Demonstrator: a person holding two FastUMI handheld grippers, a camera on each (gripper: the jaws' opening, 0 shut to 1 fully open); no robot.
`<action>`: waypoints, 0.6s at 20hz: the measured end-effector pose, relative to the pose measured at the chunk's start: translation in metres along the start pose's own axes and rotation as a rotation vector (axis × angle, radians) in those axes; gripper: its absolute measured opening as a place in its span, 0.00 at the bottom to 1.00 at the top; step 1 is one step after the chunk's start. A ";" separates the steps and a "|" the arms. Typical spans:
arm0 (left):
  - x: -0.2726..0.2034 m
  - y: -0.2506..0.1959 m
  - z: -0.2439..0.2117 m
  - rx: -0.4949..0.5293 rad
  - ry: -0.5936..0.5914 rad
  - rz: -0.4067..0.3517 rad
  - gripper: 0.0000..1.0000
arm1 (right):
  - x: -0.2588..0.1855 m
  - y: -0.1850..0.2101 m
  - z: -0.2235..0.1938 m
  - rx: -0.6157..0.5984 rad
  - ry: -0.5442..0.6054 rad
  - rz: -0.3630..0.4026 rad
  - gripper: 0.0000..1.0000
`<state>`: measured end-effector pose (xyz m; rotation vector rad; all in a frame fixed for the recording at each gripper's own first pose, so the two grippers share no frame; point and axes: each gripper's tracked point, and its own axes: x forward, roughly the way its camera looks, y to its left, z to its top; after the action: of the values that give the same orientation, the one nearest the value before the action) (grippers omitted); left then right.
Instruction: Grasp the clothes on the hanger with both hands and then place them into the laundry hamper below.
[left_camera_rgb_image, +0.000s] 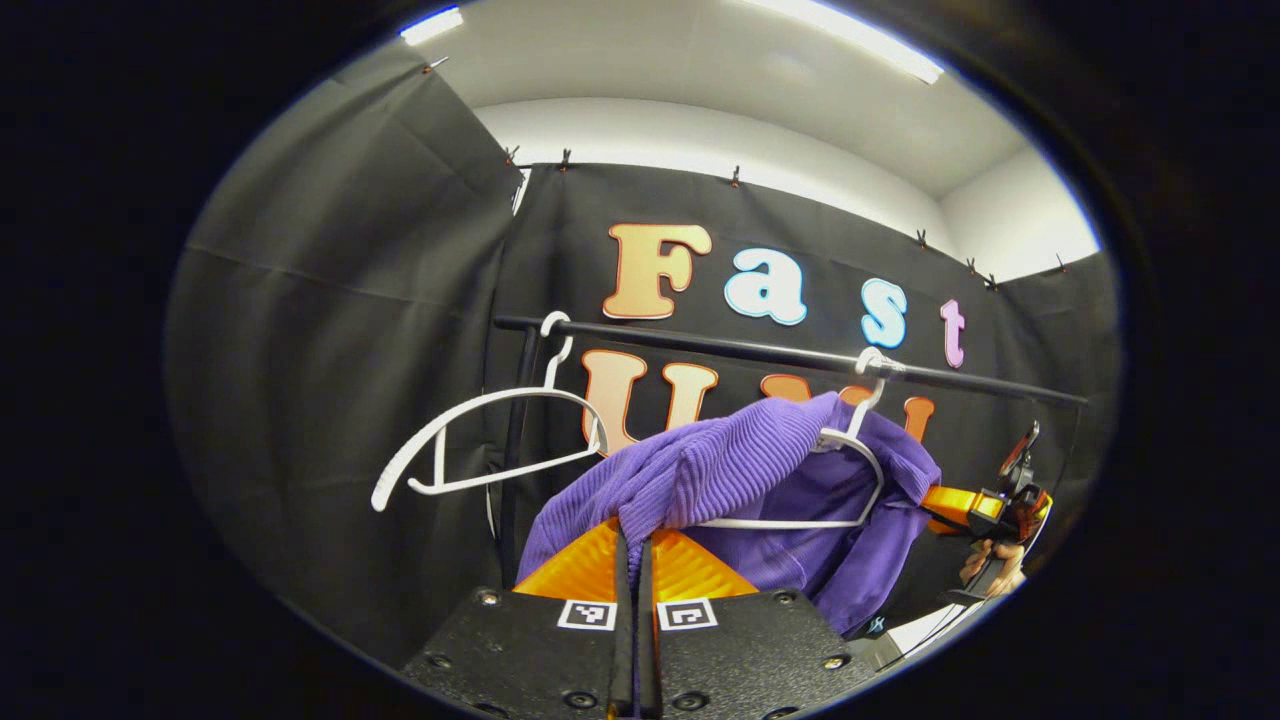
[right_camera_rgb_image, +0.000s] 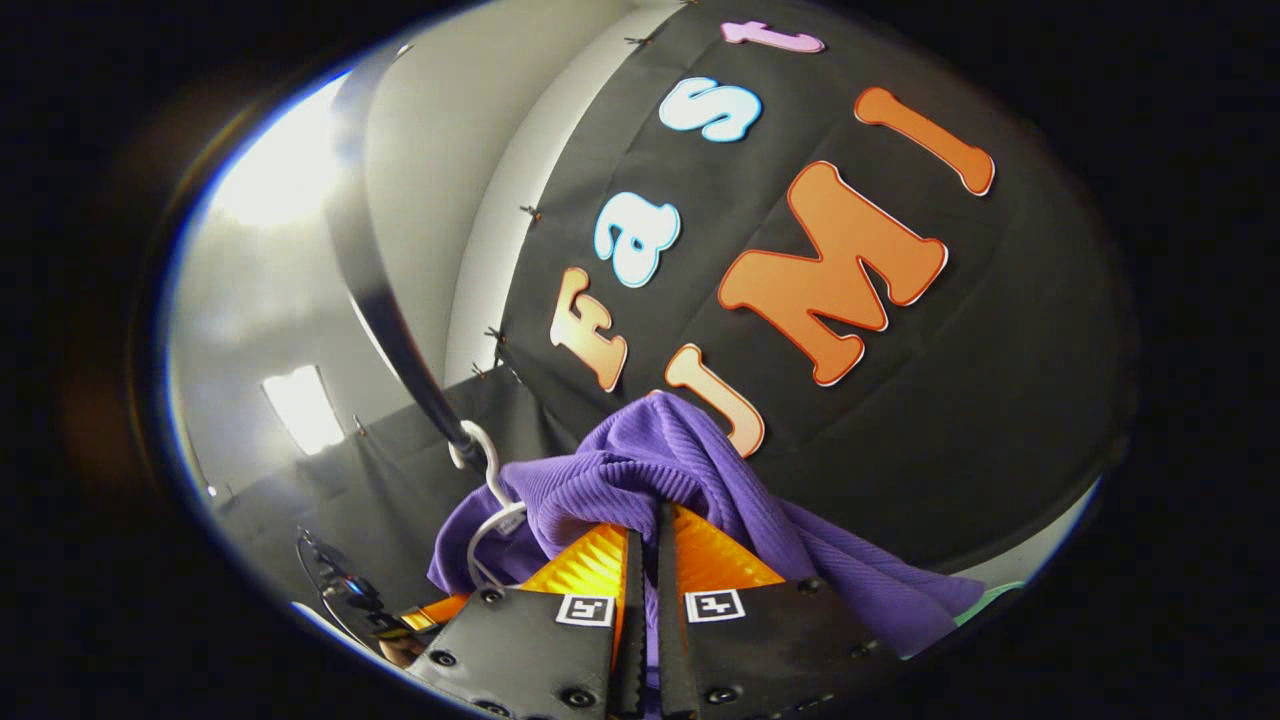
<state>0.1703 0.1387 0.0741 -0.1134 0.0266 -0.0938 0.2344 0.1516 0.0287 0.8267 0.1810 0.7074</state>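
Note:
A purple ribbed garment (left_camera_rgb_image: 740, 470) hangs half off a white hanger (left_camera_rgb_image: 850, 450) on a black rail (left_camera_rgb_image: 780, 355). My left gripper (left_camera_rgb_image: 632, 545) is shut on a bunched fold of it, lifted up off the hanger's left shoulder. In the right gripper view, my right gripper (right_camera_rgb_image: 645, 525) is shut on another fold of the purple garment (right_camera_rgb_image: 640, 470), just right of the hanger's hook (right_camera_rgb_image: 485, 450) under the rail (right_camera_rgb_image: 380, 290). The right gripper (left_camera_rgb_image: 990, 505), with a hand on it, also appears at the garment's far side in the left gripper view.
A second white hanger (left_camera_rgb_image: 480, 440), bare, hangs tilted at the rail's left end beside the rack's black upright post (left_camera_rgb_image: 515, 450). Black cloth walls close in behind and on the left. A pale surface (left_camera_rgb_image: 925, 625) lies low on the right.

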 end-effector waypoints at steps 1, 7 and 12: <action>0.000 0.005 0.002 0.029 -0.005 0.016 0.02 | -0.001 0.001 0.006 0.027 -0.006 0.020 0.12; 0.004 0.001 0.009 0.042 -0.006 0.006 0.02 | 0.005 0.003 0.032 0.100 -0.021 0.075 0.12; 0.017 0.017 0.023 -0.071 -0.008 -0.021 0.02 | 0.018 0.005 0.055 0.105 -0.054 0.084 0.12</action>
<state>0.1893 0.1562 0.0951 -0.1853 0.0210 -0.1135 0.2683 0.1318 0.0713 0.9572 0.1369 0.7583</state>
